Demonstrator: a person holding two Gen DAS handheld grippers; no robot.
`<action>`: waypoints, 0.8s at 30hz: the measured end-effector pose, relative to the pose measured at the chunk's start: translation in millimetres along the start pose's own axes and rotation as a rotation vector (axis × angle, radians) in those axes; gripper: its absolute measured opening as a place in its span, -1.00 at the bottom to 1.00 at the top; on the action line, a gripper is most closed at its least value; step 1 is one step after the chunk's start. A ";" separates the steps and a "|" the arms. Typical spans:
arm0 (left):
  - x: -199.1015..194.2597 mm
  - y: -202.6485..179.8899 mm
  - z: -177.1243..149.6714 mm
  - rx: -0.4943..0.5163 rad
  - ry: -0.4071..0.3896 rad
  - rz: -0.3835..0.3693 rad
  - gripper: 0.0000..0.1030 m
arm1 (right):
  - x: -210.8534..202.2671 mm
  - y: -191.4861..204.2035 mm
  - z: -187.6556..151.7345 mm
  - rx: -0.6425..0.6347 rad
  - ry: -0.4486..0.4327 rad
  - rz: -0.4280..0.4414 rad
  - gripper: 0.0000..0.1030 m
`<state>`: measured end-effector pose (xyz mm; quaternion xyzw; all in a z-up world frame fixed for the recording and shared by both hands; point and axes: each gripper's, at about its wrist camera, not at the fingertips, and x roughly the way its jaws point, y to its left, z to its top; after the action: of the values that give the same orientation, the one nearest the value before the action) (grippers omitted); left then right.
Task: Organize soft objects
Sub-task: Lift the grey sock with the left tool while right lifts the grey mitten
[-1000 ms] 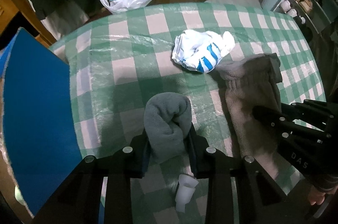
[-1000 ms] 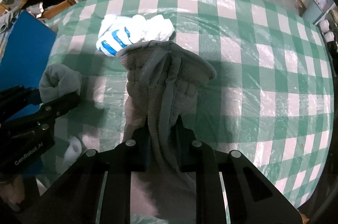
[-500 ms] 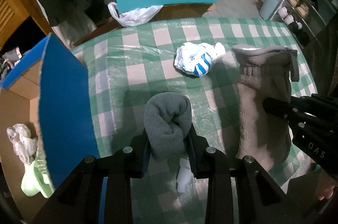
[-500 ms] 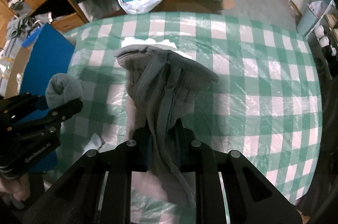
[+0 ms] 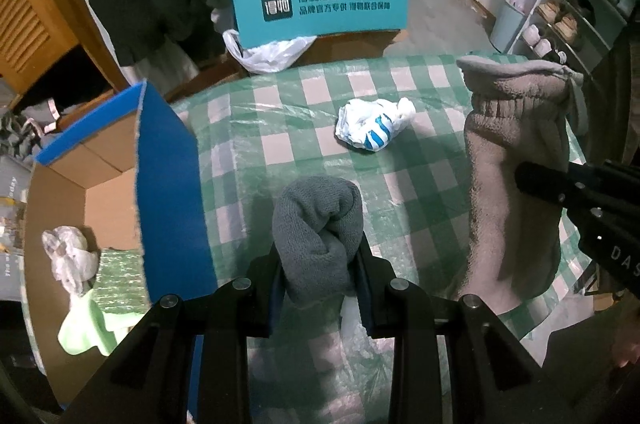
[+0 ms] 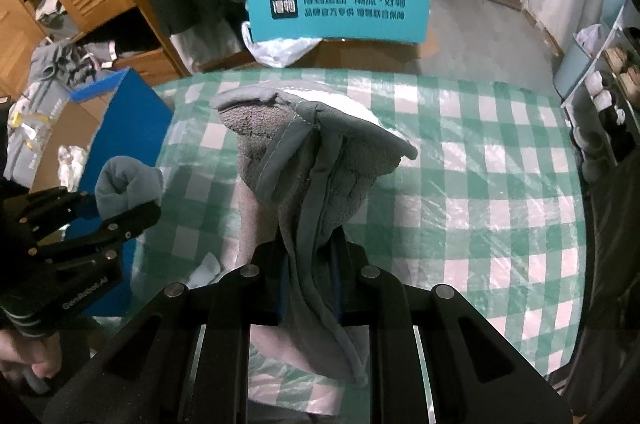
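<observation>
So, left claw (image 5: 320,264) clamped on a knotted grey knit sock roll (image 5: 318,224), right claw (image 6: 310,264) pinching a fuzzy taupe fleece mitt (image 6: 304,160), shiny plastic-covered green checked surface (image 6: 480,184), crumpled white-and-blue bundle (image 5: 372,128) lying loose

The teal chair back (image 5: 320,8) carried white Chinese lettering beside a dark square logo. The right gripper's (image 5: 576,200) black body showed the letters "DAS". The left gripper's (image 6: 86,210) body bore a blurred mark resembling "GenRobot.AI".
</observation>
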<state>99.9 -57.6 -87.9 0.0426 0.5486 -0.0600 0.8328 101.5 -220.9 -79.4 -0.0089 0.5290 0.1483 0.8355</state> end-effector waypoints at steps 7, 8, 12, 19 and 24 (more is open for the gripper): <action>-18.1 0.6 -5.9 0.008 -0.030 0.019 -0.41 | -20.0 8.1 -0.6 -0.019 -0.043 0.009 -0.72; -20.4 0.7 -6.5 0.008 -0.034 0.020 -0.41 | -22.6 9.5 -0.8 -0.023 -0.049 0.011 -0.72; -31.0 4.1 -7.1 0.001 -0.056 0.019 -0.41 | -34.0 13.8 -0.5 -0.033 -0.074 0.021 -0.72; -46.2 9.0 -9.8 -0.009 -0.087 0.022 -0.41 | -51.6 21.4 1.8 -0.045 -0.114 0.037 -0.72; -56.0 14.7 -10.9 -0.021 -0.105 0.022 -0.41 | -57.7 26.2 4.7 -0.048 -0.129 0.043 -0.72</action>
<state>70.3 -38.6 -40.7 0.0369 0.5041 -0.0473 0.8616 76.0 -208.9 -22.4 -0.0080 0.4703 0.1794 0.8640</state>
